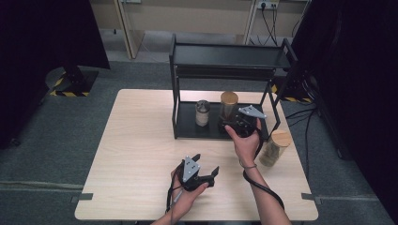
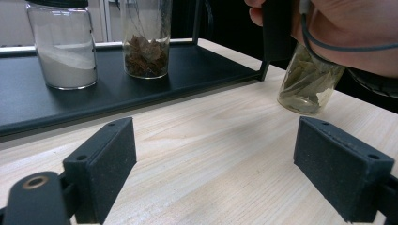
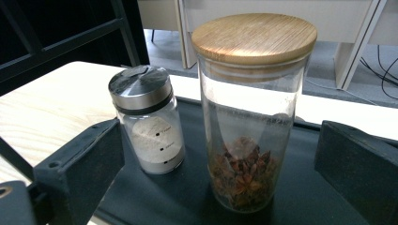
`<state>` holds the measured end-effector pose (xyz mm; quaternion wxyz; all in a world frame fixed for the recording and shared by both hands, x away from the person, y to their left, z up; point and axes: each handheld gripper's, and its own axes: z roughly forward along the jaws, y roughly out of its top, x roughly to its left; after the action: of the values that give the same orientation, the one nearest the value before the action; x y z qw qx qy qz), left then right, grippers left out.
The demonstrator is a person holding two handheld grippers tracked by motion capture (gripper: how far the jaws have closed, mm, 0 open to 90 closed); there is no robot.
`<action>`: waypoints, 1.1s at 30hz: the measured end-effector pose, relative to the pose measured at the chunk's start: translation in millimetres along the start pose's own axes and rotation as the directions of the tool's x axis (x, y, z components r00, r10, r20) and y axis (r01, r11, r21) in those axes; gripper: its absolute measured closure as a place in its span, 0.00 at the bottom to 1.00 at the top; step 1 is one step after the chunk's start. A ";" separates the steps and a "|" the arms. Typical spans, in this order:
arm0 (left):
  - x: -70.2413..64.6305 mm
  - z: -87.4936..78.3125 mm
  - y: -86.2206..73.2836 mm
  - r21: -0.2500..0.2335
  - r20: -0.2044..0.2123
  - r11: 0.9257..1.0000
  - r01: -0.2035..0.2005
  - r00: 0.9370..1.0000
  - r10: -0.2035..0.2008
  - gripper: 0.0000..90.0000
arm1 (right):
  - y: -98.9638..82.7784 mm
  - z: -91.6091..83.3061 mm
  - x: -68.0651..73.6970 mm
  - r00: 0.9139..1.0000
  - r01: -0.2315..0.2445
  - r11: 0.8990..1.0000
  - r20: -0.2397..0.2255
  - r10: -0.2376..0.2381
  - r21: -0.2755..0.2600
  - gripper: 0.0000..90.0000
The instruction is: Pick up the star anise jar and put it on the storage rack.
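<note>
Right tongs (image 3: 220,154) astride bamboo-lidded jar (image 3: 251,112) (brown spice)

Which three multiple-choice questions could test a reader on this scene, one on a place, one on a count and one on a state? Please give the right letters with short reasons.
1. Where does the jar of green leaves stand?
A. on the rack's top shelf
B. on the table, right of the rack
C. in the left gripper

2. How many jars stand on the rack's lower shelf?
A. one
B. two
C. four

3. How are the jaws of the right gripper?
A. open, on either side of the wooden-lid jar
C. shut on the small metal-lid jar
B. shut on nothing

Answers:
1 B: the high view shows it on the wood beside the rack.
2 B: the wooden-lid jar and the metal-lid jar.
3 A: the right gripper view shows a clear gap on both sides of that jar.
</note>
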<state>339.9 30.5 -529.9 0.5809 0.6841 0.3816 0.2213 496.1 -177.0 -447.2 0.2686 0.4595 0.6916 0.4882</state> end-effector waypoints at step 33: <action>0.3 0.1 0.0 0.001 -0.002 1.000 0.004 1.000 -0.004 0.15 | -23.7 -25.4 16.0 0.998 0.002 1.000 -0.061 -0.001 0.021 0.03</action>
<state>340.1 30.7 -529.9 0.5807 0.6834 0.3834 0.2208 459.5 -175.9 -458.2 0.2430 0.4467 0.7047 0.4947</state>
